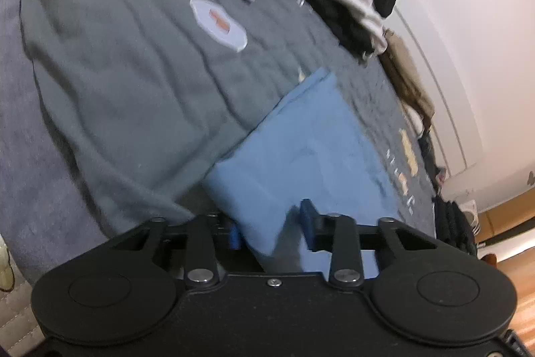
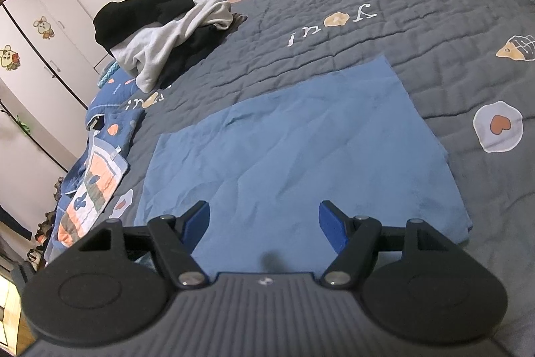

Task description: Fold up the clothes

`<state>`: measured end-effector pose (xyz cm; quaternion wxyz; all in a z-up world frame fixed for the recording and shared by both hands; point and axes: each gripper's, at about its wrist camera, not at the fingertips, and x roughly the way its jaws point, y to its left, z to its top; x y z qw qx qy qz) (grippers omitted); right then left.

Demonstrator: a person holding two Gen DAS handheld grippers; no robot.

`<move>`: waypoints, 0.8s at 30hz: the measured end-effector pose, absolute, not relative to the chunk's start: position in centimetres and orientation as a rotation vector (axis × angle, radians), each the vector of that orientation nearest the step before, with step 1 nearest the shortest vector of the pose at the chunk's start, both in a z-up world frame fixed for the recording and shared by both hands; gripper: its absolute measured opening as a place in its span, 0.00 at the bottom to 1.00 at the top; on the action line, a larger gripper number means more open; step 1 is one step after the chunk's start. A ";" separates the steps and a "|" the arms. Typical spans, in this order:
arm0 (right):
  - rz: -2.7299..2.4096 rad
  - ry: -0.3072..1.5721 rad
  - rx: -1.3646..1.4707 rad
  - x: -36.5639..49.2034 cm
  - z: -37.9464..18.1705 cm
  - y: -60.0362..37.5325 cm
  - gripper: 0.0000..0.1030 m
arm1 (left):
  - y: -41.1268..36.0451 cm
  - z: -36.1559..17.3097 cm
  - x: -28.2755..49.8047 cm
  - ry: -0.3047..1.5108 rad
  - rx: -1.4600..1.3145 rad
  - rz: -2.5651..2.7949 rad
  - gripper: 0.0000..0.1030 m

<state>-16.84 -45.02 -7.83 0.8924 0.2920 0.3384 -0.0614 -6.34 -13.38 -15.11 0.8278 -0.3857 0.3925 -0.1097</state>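
The blue cloth (image 2: 294, 156) lies flat on the grey quilted bedspread (image 2: 384, 32), its long axis running from the near left to the far right in the right wrist view, one corner pointing away up the bed. The right gripper (image 2: 264, 223) hovers over its near edge with jaws spread and nothing between them. The left gripper (image 1: 272, 228) has a lifted fold of the cloth between its narrowed jaws — the picture is blurred, so I cannot tell whether the pads press on it, and the gripper body hides the cloth's near edge.
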 end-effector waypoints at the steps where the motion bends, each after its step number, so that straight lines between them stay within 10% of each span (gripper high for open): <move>1: -0.127 0.703 0.607 -16.9 -7.8 -45.1 0.69 | -13.3 -14.7 -6.4 0.817 -0.816 -0.231 0.15; 10: -0.146 0.700 0.637 -17.5 -8.2 -46.4 0.69 | -14.0 -15.0 -6.1 0.846 -0.853 -0.231 0.32; 14: -0.173 0.723 0.628 -17.6 -9.1 -46.9 0.69 | -15.2 -13.7 -6.3 0.789 -0.746 -0.248 0.09; 24: -0.234 0.623 0.738 -20.5 -7.4 -51.1 0.69 | -23.0 -6.0 -8.6 0.543 -0.265 -0.520 0.05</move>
